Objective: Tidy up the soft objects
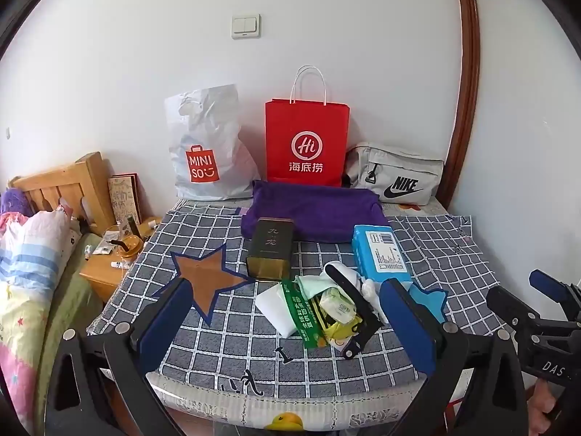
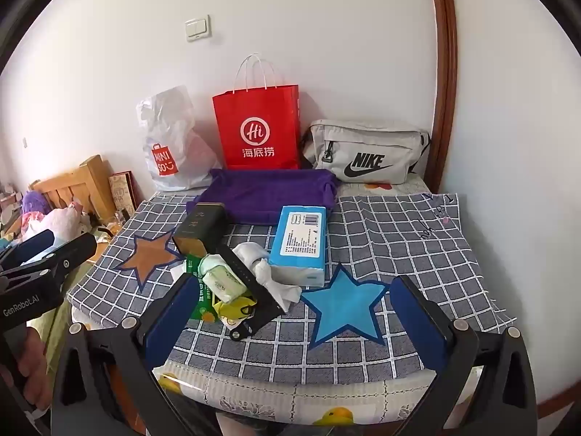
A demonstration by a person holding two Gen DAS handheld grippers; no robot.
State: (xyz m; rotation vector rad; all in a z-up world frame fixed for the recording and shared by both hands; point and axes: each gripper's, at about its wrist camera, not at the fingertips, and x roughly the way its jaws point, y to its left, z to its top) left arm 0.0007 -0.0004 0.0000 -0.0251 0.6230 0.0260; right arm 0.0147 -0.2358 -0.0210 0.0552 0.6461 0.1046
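Both the left gripper (image 1: 287, 323) and right gripper (image 2: 294, 312) hover with jaws spread and empty, while the pile of soft objects (image 1: 326, 309) lies mid-frame on the checked cloth (image 1: 435, 254).

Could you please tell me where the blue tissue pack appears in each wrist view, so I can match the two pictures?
Left wrist view: the tissue pack lies right of centre, on the checked cloth, just beyond the right finger.
Right wrist view: the tissue pack sits near the centre, behind the blue star.
Shared landmark: the red bag stands against the wall behind it in both.
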